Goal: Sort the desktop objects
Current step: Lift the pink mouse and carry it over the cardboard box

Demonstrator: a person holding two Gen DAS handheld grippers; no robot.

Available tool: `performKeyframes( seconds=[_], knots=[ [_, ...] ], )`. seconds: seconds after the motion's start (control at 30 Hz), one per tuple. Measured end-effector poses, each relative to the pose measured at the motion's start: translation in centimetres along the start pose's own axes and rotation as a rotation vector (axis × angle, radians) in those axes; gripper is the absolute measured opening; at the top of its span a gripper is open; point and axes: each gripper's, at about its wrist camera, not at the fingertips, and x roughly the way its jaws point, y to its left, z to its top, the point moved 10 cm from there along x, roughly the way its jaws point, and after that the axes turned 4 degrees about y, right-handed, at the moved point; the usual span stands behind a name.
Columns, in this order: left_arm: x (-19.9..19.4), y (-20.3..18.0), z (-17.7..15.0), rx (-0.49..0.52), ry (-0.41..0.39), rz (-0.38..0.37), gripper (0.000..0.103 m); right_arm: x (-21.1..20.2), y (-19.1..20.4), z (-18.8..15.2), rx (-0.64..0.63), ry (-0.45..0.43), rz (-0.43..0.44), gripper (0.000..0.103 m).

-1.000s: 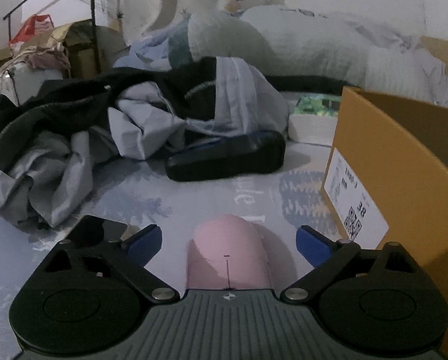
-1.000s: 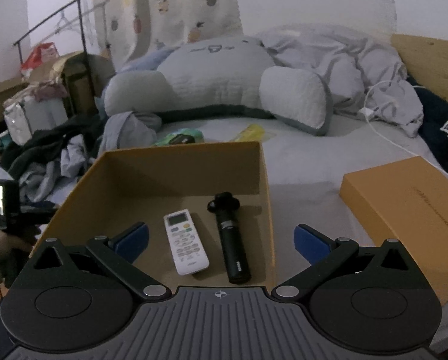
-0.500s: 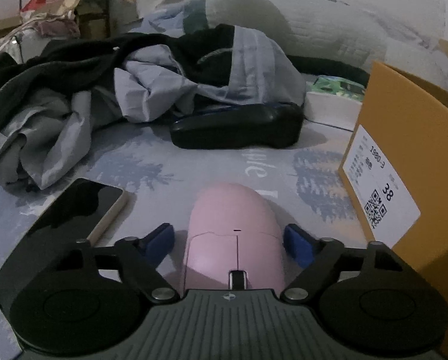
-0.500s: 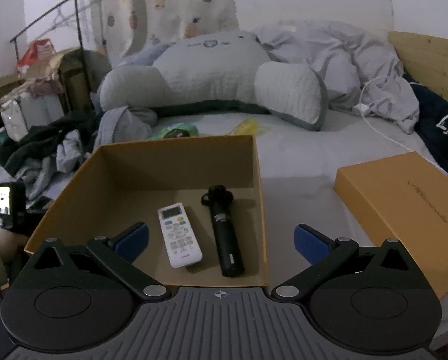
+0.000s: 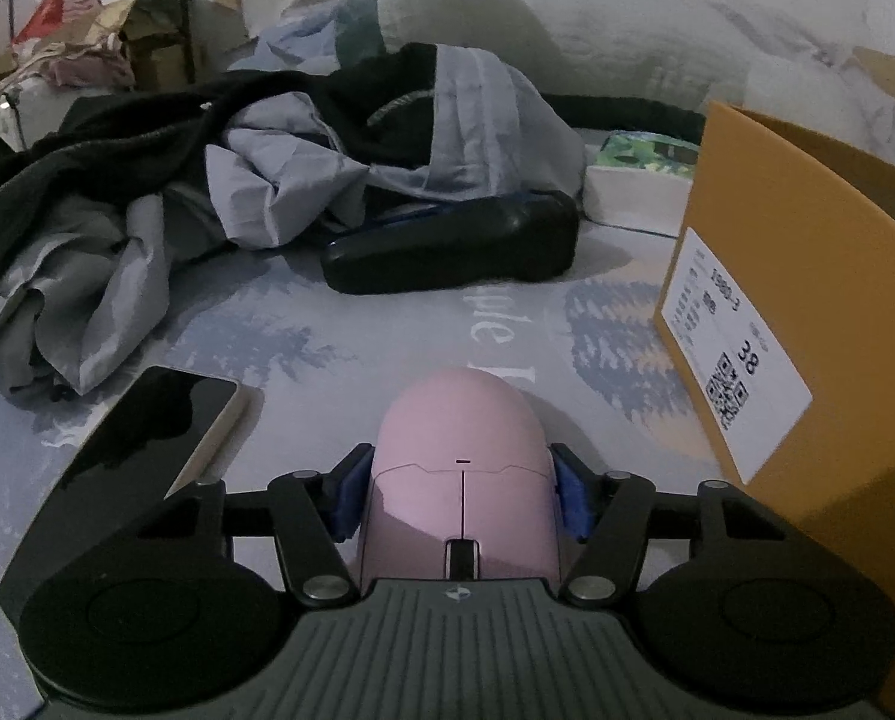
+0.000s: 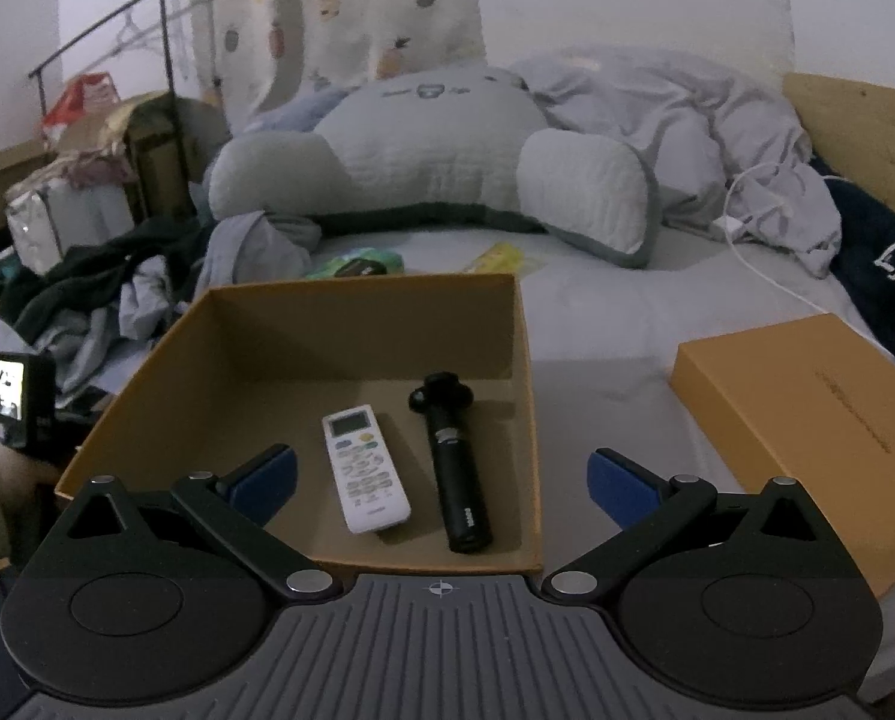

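Observation:
A pink computer mouse [image 5: 462, 468] lies on the printed bedsheet, and my left gripper [image 5: 459, 498] is shut on it, blue pads pressed to both sides. A dark smartphone [image 5: 153, 426] lies just left of it. The open orange cardboard box [image 5: 795, 312] stands to the right. In the right wrist view the same box [image 6: 219, 330] holds a white remote control [image 6: 365, 468] and a black cylindrical handle [image 6: 453, 468]. My right gripper [image 6: 441, 480] hovers open over the box's near edge, nothing between its fingers.
A black case [image 5: 453, 246] and a heap of clothes [image 5: 207, 180] lie beyond the mouse. A tissue pack [image 5: 639, 180] sits by the box. The orange box lid [image 6: 807, 396] rests on the bed to the right. A large grey cushion [image 6: 435, 150] lies behind.
My left gripper moved forward over the pink mouse and closed on its sides. The right gripper stayed open, its view of the box shifting only slightly.

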Motion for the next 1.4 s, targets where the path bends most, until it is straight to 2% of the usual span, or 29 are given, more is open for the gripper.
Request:
performKeyframes(
  seconds=[0.4,1.4],
  knots=[
    [-1.9,0.7,-0.7,-0.032,0.042,-0.015,0.061,-0.3,0.2,0.3,-0.033,-0.018,-0.020,0.103],
    [-10.3,-2.2,2.0,0.008,-0.142,-0.048,0.060,-2.4,0.2,0.6,-0.061,-0.068,-0.031,0.103]
  ],
)
